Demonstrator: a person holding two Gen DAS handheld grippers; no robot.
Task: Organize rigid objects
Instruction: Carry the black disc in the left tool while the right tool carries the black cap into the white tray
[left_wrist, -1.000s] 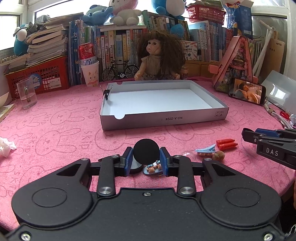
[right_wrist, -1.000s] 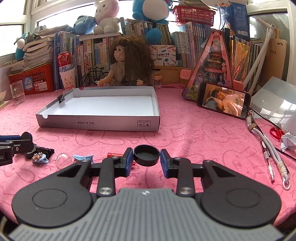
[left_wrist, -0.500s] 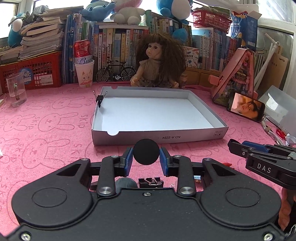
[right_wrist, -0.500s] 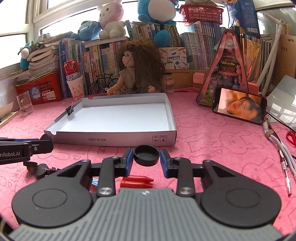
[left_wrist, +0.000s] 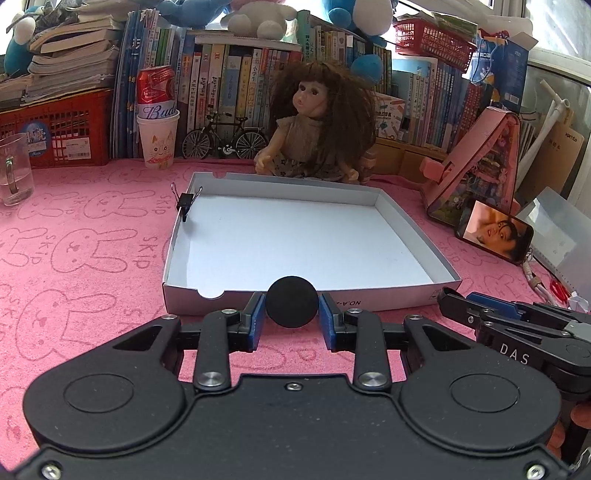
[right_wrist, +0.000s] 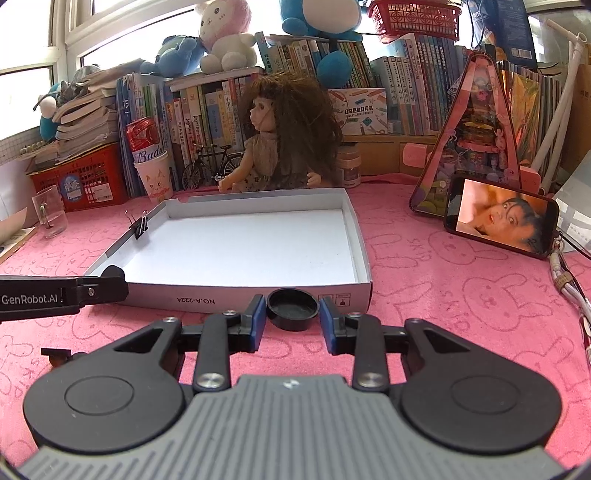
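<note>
Fingers (left_wrist: 255, 325) of both grippers each clamp a black cap above the pink cloth (left_wrist: 92, 258), bookshelves (left_wrist: 240, 85) behind.

The left gripper (left_wrist: 292, 320) is level and points forward, and its blue jaws are closed on a black round disc (left_wrist: 292, 302). The right gripper (right_wrist: 293, 320) is beside it, level too, with its jaws pressing a black cap (right_wrist: 292, 308).
</note>
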